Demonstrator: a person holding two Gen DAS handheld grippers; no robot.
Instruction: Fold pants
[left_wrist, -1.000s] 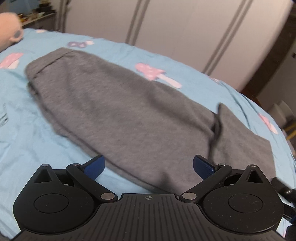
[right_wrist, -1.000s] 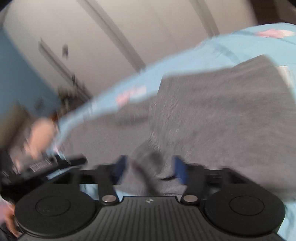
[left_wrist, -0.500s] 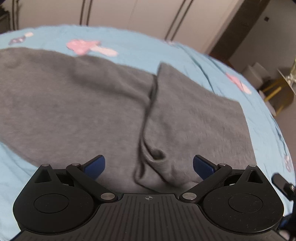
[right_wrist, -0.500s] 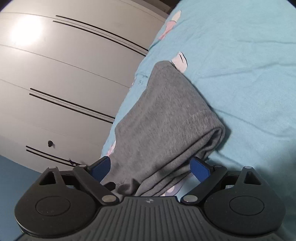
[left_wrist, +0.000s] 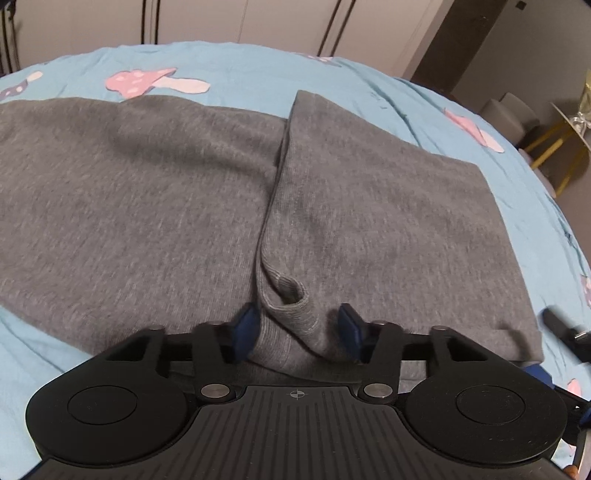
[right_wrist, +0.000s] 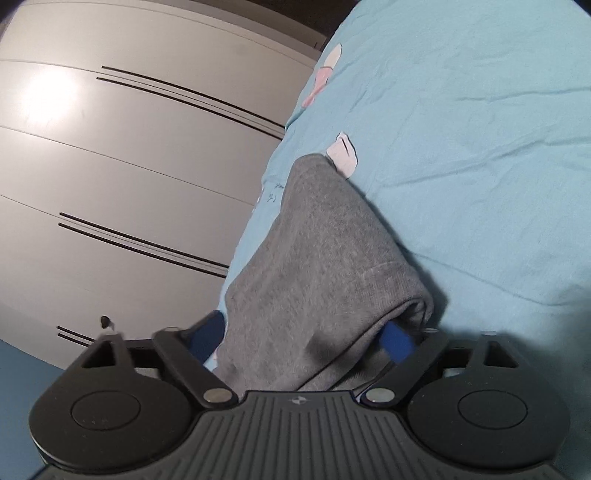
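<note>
Grey pants (left_wrist: 147, 206) lie on a light blue bed sheet (left_wrist: 258, 77), with the leg end folded back over itself on the right (left_wrist: 388, 221). My left gripper (left_wrist: 299, 325) is partly closed around the ribbed cuff (left_wrist: 291, 310) at the fold's near edge; its blue pads sit on either side of the fabric. My right gripper (right_wrist: 303, 339) is open, with grey pants fabric (right_wrist: 325, 251) lying between its blue pads at the folded edge.
The sheet has pink mushroom prints (left_wrist: 147, 81). White wardrobe doors (right_wrist: 129, 166) stand beyond the bed. A gold-legged side table (left_wrist: 565, 136) stands past the bed's right edge. Part of the other gripper (left_wrist: 565, 328) shows at the right.
My left gripper moved right along the pants to the cuff and its jaws narrowed around it. My right gripper opened and stays at the folded edge.
</note>
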